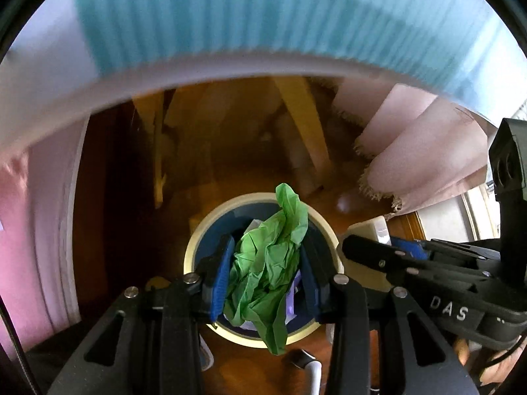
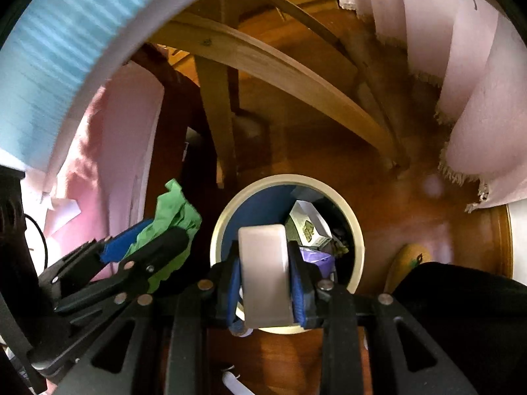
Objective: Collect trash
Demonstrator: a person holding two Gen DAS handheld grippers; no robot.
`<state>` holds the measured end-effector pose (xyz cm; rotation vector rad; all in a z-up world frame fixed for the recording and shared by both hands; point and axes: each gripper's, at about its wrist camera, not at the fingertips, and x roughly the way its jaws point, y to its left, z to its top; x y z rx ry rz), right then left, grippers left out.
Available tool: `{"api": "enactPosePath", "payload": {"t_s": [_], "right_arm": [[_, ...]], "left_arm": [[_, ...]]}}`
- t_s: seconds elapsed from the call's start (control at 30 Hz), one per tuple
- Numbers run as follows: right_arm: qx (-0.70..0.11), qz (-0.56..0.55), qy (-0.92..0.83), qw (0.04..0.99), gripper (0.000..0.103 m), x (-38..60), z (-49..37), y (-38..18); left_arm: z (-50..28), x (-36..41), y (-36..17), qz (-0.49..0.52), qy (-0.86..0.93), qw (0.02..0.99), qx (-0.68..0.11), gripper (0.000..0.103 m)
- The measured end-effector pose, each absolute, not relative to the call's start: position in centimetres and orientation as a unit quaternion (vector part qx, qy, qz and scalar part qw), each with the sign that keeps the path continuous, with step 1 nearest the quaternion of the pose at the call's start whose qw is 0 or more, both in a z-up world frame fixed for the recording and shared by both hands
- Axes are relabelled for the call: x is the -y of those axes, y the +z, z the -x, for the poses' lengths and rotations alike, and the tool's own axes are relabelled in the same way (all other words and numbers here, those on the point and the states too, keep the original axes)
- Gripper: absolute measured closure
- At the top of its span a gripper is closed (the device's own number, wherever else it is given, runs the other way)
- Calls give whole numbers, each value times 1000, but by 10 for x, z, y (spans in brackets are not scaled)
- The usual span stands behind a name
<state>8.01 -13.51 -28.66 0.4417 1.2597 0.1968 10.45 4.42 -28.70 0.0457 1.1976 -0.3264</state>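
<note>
Two grippers hang over the wooden floor (image 2: 411,230) right now, both loaded. Biggest thing up top is the blue ribbed cloth (image 1: 263,10) with its white border, draped over the upper edge of both views, and pale pink curtains (image 2: 477,98) with frayed hems fall to the floor on the right. Light wooden furniture legs (image 2: 263,62) cross behind.

Down on the floor stands the round trash bin (image 2: 227,217), cream rim, blue inside, already holding a small printed box (image 2: 309,227) and a purple wrapper (image 2: 318,260).

Left gripper (image 1: 266,273) sits directly above the bin's mouth, its blue pads clamped on a crumpled green paper (image 1: 266,263) that spills out above and below the fingers. Right gripper (image 2: 265,273) is just beside it, over the bin's near rim, squeezing a pale rectangular block (image 2: 263,270) upright between its pads.
</note>
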Motion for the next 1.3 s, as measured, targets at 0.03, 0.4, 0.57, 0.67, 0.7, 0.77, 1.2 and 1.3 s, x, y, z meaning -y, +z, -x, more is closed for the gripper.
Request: {"api": "enactPosePath", "payload": {"t_s": [0.03,0.4,0.57,0.67,0.7,0.77,1.2,1.3], "right_arm": [[-585,-207,90,779,76,135,-82,-289],[-601,-228,78,762,62,134,-96,-303],[-595,-230,72,767,59,137,-96,-303],[-592,-222,67,772,59,137,-96,-302],[-591,-219,65,774,59,136,-96,-301],[-590,-214,63,776,59,136,-96,-300],[-570,-161,34,805,47,136,-84,-284],[-560,-145,30,815,46,135,-76,-272]], "left_arm": [[-106,-46,-290,-17,-150,811,-565,65],[-114,-61,-301,6,-123,802,-585,31],[-114,-64,-299,6,-113,804,-583,27],[-112,-63,-296,3,-111,807,-580,25],[-111,-62,-295,2,-110,807,-580,24],[-109,-62,-295,3,-111,808,-579,22],[-91,-65,-276,3,-95,817,-569,5],[-85,-67,-265,7,-94,822,-561,2]]}}
